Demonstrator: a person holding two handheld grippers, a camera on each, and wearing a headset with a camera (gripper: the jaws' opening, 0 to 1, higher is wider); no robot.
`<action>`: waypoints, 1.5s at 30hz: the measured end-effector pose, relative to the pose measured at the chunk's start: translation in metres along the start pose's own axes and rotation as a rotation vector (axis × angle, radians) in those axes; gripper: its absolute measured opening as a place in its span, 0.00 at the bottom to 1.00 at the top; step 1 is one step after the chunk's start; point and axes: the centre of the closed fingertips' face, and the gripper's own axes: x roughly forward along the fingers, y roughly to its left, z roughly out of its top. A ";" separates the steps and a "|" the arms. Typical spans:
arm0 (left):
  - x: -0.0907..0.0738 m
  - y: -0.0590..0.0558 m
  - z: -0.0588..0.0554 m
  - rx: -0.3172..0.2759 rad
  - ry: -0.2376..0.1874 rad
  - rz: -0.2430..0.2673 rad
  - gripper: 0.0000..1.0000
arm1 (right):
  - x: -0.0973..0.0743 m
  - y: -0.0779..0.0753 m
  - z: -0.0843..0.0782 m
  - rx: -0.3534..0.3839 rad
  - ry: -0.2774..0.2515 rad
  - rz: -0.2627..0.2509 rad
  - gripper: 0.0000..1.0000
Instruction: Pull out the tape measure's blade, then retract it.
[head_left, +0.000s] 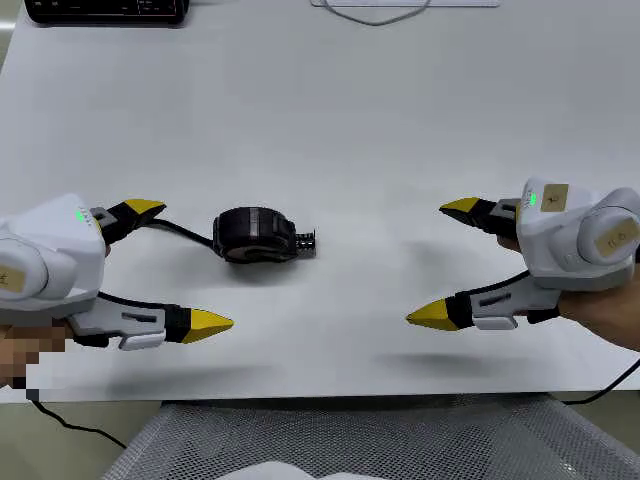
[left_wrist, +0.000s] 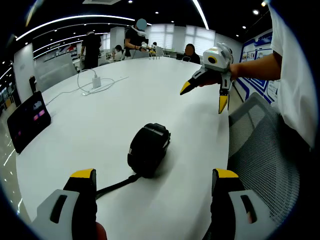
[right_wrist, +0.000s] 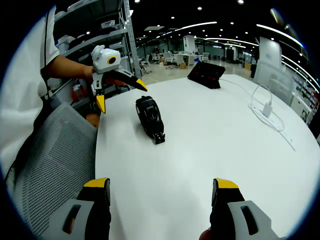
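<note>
A black tape measure lies on the white table, its blade tip pointing right and a black strap trailing left. My left gripper is open just left of it, with the strap running between its yellow-tipped jaws. The tape measure sits ahead of those jaws in the left gripper view. My right gripper is open, well to the right of the tape measure and apart from it. In the right gripper view the tape measure lies farther off, with the left gripper beyond it.
A dark device sits at the table's far left edge and a white cable at the far edge. A grey mesh chair stands below the near edge. People stand at the far end of the room.
</note>
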 end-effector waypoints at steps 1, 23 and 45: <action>0.001 0.000 0.001 0.005 0.001 -0.001 0.94 | 0.001 0.000 0.000 -0.003 0.002 0.001 0.82; 0.016 0.011 0.002 0.101 0.082 -0.015 0.81 | 0.018 -0.008 0.011 -0.066 0.035 0.031 0.81; 0.033 0.017 0.001 0.164 0.144 -0.066 0.51 | 0.027 -0.011 0.017 -0.068 0.030 0.040 0.80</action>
